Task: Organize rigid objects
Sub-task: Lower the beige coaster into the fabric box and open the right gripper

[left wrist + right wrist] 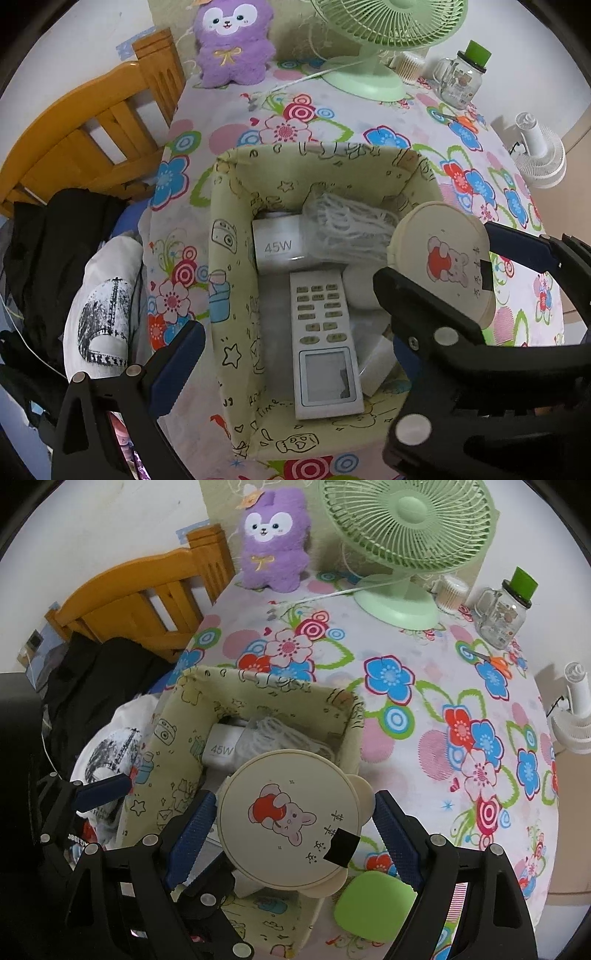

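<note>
Our right gripper (291, 830) clamps round cream case (288, 821) over fabric bin (162, 760). Our left gripper (295, 354) gapes wide, straddling bin's left wall. Remote (325, 347), 45W charger (277, 245) inside bin on floral surface (424, 709).

Home bedroom corner, floral tablecloth (424, 716), purple plush toy (275, 539), wooden bed frame (140, 590), desk fan (402, 524)

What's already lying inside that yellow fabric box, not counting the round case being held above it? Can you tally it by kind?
Inside the fabric box:
Remote control: 1
White 45W charger: 1
Bagged white cable: 1
Other white items, partly hidden under the round case: at least 2, kind unclear
Total: at least 5
</note>
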